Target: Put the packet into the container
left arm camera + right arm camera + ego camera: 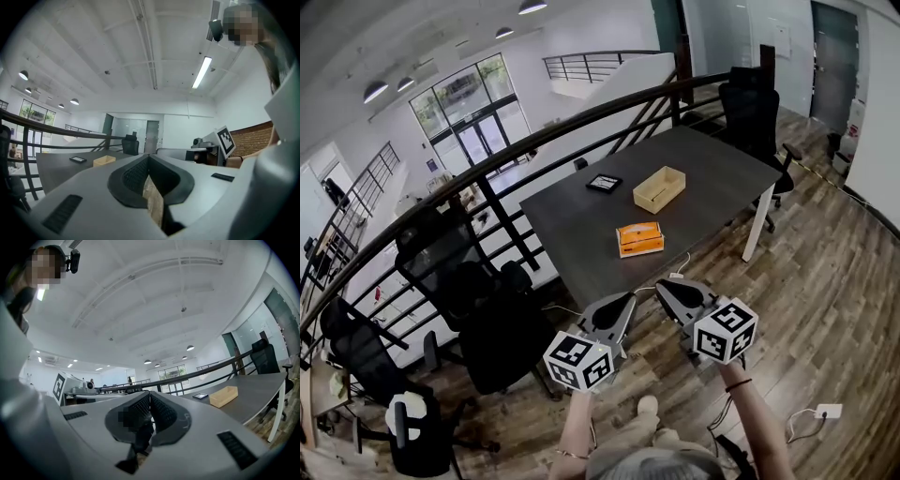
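My left tool and right tool were both closed and empty, short of the dark grey table. On it lay a flat orange packet, near an open light wooden container.

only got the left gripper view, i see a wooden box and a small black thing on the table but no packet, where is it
Observer: The orange packet lies flat on the dark table. It is on the side of the wooden container nearer to you and apart from it.
Operator: anything in the container already
Observer: In the head view its inside looks bare.
Operator: right gripper holding something
Observer: No, the right gripper has its jaws together with nothing between them.
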{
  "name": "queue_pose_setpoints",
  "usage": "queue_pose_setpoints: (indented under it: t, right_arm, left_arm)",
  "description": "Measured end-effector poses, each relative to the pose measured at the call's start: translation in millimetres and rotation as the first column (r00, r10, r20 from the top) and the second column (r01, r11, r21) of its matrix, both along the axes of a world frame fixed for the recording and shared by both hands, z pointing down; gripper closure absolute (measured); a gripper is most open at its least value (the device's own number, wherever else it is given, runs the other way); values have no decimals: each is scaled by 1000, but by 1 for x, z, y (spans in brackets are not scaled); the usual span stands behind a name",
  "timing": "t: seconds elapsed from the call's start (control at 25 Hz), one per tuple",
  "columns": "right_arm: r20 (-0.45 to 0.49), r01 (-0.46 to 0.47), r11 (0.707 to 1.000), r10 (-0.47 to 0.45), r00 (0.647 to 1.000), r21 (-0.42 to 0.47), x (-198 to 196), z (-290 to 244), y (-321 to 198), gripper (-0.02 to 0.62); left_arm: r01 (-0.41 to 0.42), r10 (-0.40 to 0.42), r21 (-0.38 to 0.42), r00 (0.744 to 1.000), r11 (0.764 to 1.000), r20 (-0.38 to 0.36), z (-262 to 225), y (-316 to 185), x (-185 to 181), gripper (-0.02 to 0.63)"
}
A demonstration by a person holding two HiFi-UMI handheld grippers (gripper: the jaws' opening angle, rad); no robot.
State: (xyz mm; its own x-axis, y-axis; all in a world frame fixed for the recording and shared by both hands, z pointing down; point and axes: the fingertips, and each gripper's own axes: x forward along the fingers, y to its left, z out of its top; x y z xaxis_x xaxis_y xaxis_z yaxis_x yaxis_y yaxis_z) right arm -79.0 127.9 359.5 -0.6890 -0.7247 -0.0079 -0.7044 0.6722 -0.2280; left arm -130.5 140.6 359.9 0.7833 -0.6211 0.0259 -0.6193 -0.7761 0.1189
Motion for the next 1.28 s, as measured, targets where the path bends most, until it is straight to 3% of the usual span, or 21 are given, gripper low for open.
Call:
queue_pose_setpoints:
  t: [0.44, 0.96, 1.28]
  right_arm:
    - [-48, -14, 999, 15, 999, 30, -10, 4, -76, 586]
    - [-56, -42, 998, 44, 997, 45, 9, 1, -136, 586]
    - [-64, 26, 999, -24, 998, 27, 31, 13, -181, 586]
  left_arm:
    - [-42, 42, 2, 999, 999, 1, 7, -80, 0, 598]
    - [-91, 91, -7, 996, 996, 11, 10, -138, 17, 598]
    - [-68, 68, -28, 997, 997, 19, 23, -182, 46, 598]
